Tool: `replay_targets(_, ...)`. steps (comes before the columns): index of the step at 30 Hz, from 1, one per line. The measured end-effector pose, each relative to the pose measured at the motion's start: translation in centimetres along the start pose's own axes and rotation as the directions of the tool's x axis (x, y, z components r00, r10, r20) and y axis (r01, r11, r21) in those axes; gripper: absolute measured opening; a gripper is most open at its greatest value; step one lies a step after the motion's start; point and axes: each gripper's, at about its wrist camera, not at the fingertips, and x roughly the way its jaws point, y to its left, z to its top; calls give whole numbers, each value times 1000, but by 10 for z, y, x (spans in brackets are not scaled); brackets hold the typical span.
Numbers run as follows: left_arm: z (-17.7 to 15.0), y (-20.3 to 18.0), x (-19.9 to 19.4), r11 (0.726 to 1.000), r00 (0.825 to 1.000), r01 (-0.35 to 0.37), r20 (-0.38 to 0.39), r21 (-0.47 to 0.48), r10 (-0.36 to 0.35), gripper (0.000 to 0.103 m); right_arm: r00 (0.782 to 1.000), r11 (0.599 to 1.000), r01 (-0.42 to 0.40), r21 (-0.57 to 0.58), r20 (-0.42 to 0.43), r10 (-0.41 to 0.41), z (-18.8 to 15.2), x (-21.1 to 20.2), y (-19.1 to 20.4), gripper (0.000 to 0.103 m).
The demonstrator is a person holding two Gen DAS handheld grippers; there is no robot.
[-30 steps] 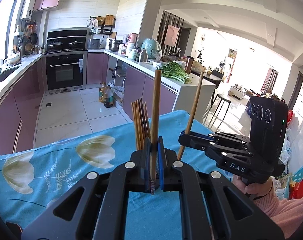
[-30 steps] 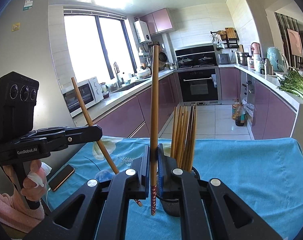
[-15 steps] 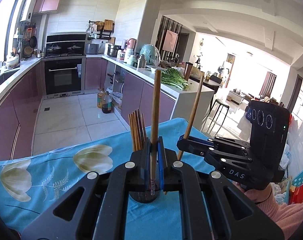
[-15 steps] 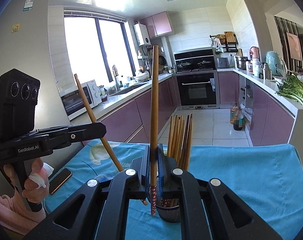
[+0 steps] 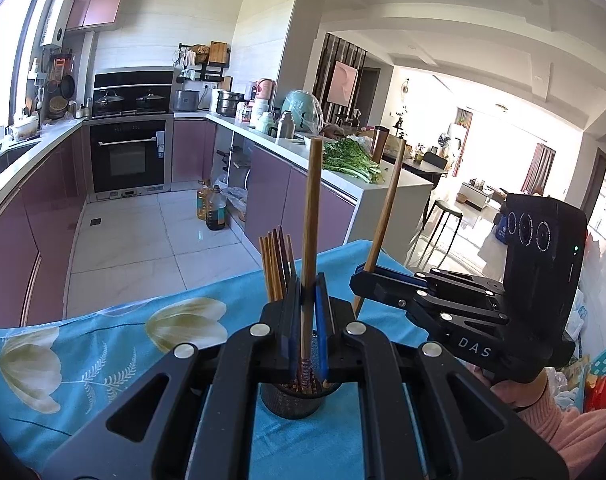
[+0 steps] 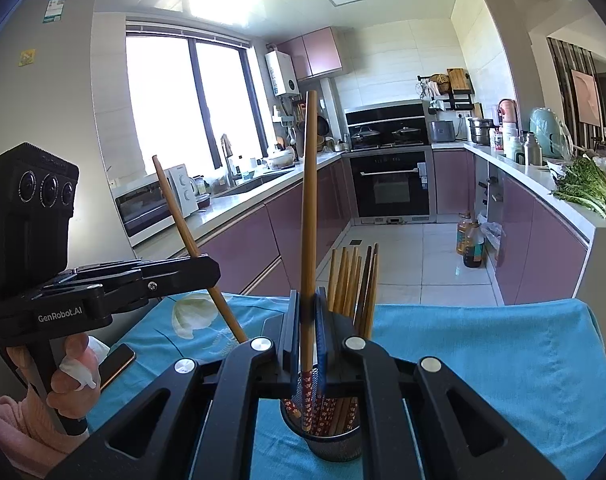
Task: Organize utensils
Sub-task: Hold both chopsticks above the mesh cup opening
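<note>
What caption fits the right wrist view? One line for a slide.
Right hand-held gripper lowers a chopstick into the mesh holder; left hand-held gripper holds another chopstick alongside.

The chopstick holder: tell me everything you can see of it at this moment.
The chopstick holder is a dark, round mesh cup, metal by its look, standing upright on the blue floral tablecloth. A bundle of wooden chopsticks stands in it, patterned red ends down. Both tongs hold one chopstick each above it.

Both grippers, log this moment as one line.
left gripper: shut on chopstick, over holder | right gripper: shut on second chopstick, tip in the holder | loose chopsticks: none visible
</note>
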Motion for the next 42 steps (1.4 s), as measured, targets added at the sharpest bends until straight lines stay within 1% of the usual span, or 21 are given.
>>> replay_targets(24,3,-15,17,1000,999,-16,-36,8,16,8,999,999,30,17,-28,-29,5,15,-5,6)
replay_targets(32,3,-17,22,999,998,-36,-46,18,37,8,999,999,39,16,-36,-38,2,19,-3,6)
replay_targets(42,3,-17,29,999,997,-44,-61,18,45,8,998,999,47,19,-48,-46,-1,23,-2,6)
